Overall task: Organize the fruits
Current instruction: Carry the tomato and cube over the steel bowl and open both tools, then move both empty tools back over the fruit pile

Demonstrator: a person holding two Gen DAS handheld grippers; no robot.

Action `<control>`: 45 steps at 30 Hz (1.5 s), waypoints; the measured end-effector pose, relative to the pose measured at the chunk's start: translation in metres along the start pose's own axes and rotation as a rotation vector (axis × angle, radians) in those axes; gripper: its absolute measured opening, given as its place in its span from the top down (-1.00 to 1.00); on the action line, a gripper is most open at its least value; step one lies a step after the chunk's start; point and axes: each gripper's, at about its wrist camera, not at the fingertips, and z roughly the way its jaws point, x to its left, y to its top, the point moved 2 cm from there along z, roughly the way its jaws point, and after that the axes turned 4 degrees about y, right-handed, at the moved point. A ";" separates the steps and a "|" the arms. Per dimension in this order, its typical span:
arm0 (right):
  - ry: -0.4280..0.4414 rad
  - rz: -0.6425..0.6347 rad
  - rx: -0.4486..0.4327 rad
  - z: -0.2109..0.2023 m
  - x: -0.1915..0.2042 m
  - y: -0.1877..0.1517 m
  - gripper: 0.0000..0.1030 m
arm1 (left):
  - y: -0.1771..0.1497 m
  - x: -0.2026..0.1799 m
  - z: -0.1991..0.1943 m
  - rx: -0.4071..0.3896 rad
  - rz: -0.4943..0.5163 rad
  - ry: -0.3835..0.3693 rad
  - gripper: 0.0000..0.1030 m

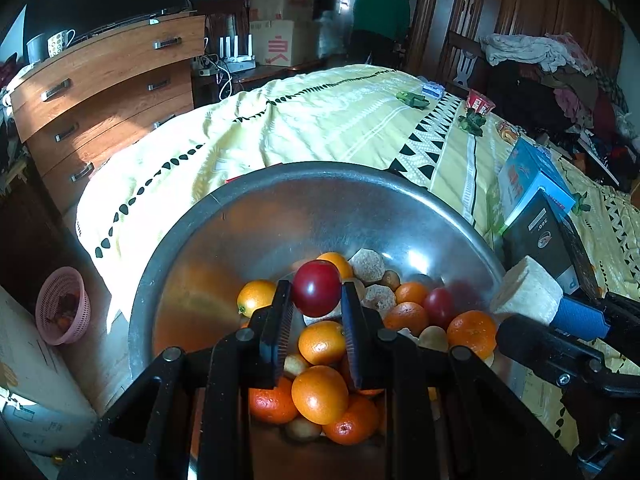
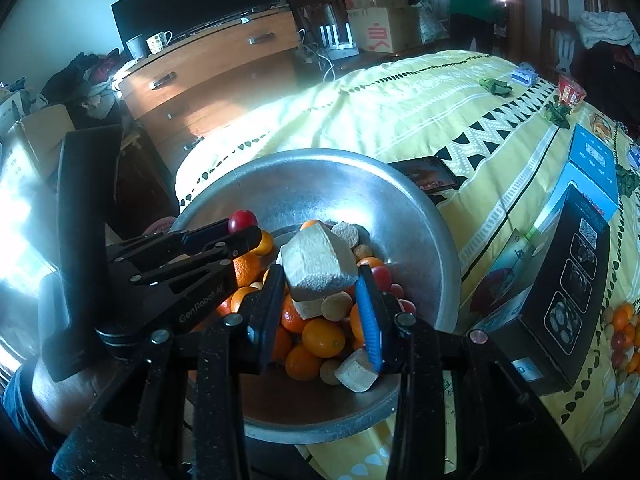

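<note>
A large steel bowl (image 1: 280, 216) on the yellow bedspread holds several oranges (image 1: 320, 394), red fruits, small brown fruits and pale cut chunks. My left gripper (image 1: 316, 296) is shut on a dark red round fruit (image 1: 316, 288) and holds it just above the pile. My right gripper (image 2: 320, 286) is shut on a pale beige cut chunk (image 2: 318, 264) above the bowl (image 2: 400, 216). In the left wrist view the right gripper and its chunk (image 1: 526, 290) are at the bowl's right rim. In the right wrist view the left gripper with the red fruit (image 2: 242, 220) is at the left.
A pink basket (image 1: 62, 306) sits on the floor at the left. Black and blue boxes (image 2: 572, 264) stand on the bed right of the bowl. A phone (image 2: 428, 174) lies behind the bowl. A wooden dresser (image 1: 104, 92) stands beyond the bed.
</note>
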 end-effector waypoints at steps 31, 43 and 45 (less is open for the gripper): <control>-0.473 0.314 -0.238 -0.195 -0.155 -0.193 -0.53 | -0.019 -0.302 -0.135 -0.191 0.390 -0.665 -0.99; -0.485 0.589 -0.216 -0.226 -0.253 -0.273 -0.53 | -0.068 -0.441 0.078 0.184 0.425 -0.589 0.05; -0.481 0.622 -0.212 -0.226 -0.268 -0.279 -0.53 | -0.069 -0.456 0.095 0.204 0.453 -0.565 0.07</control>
